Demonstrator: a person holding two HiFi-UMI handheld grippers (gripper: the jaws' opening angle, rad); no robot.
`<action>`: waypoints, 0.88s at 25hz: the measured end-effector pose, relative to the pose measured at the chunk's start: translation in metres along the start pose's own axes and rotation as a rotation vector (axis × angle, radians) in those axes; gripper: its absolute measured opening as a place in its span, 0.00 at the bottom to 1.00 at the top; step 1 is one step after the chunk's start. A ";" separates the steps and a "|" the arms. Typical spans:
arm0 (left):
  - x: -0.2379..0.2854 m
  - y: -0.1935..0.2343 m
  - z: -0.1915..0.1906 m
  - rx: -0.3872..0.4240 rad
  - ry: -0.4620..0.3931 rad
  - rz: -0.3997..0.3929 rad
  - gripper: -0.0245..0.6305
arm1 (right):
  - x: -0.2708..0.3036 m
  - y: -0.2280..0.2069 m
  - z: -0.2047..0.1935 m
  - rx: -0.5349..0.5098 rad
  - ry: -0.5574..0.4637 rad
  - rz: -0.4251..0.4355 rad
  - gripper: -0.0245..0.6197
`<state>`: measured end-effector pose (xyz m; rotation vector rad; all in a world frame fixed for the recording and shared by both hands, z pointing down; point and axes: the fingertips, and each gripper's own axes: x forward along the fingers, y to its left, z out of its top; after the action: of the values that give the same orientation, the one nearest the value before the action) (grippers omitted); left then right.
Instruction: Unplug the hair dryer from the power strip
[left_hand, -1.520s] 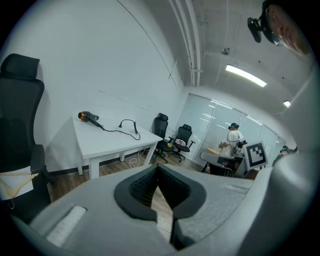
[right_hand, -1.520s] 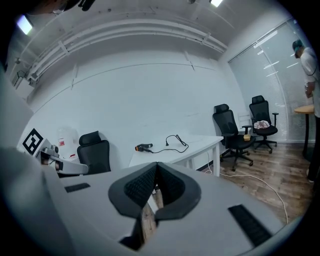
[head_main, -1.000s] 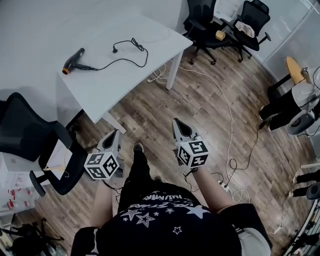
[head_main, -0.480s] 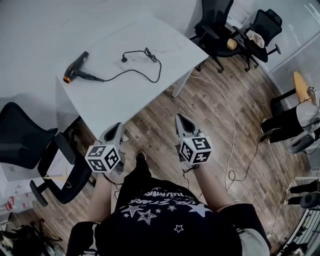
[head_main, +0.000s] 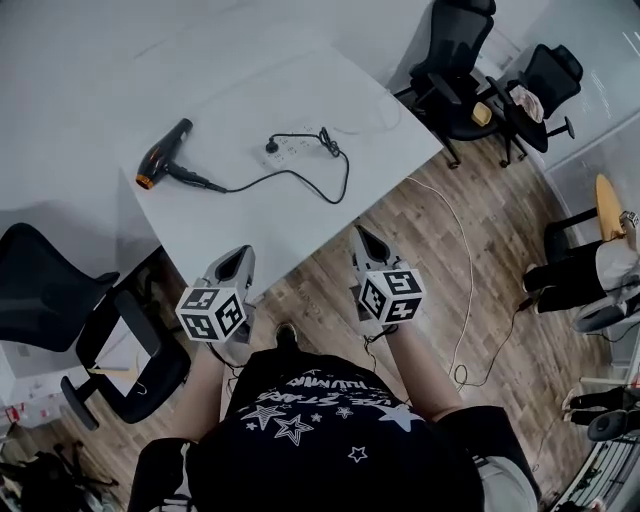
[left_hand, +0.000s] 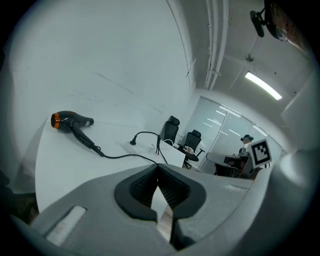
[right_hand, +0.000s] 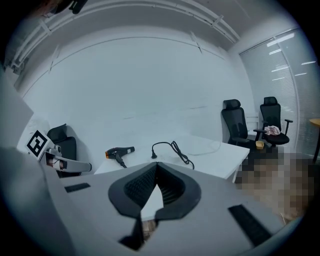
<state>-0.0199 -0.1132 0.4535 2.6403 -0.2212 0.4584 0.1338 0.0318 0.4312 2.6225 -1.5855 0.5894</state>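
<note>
A black hair dryer with an orange nozzle lies on the white table, at its left. Its black cord loops right and back to a plug that sits in a white power strip. My left gripper and right gripper hover side by side at the table's near edge, both shut and empty, well short of the strip. The left gripper view shows the hair dryer and plug beyond the left gripper. The right gripper view shows the hair dryer and plug past the right gripper.
Black office chairs stand beyond the table's right end. Another black chair sits left of me. Cables trail over the wooden floor at right, where a seated person's legs show.
Both grippers have travelled forward to the table's near edge, side by side and still shut. The hair dryer, cord and power strip have stayed in place on the table.
</note>
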 end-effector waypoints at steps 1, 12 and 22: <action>0.005 0.006 0.003 -0.005 0.002 0.000 0.05 | 0.010 0.000 0.005 -0.004 -0.002 0.001 0.05; 0.053 0.029 0.025 -0.027 0.020 -0.007 0.05 | 0.070 -0.013 0.034 -0.055 0.011 0.026 0.05; 0.097 0.053 0.051 -0.078 -0.017 0.139 0.05 | 0.164 -0.059 0.072 -0.119 0.030 0.161 0.05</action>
<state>0.0729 -0.1914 0.4659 2.5632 -0.4217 0.4626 0.2736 -0.0940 0.4282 2.4065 -1.7757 0.5205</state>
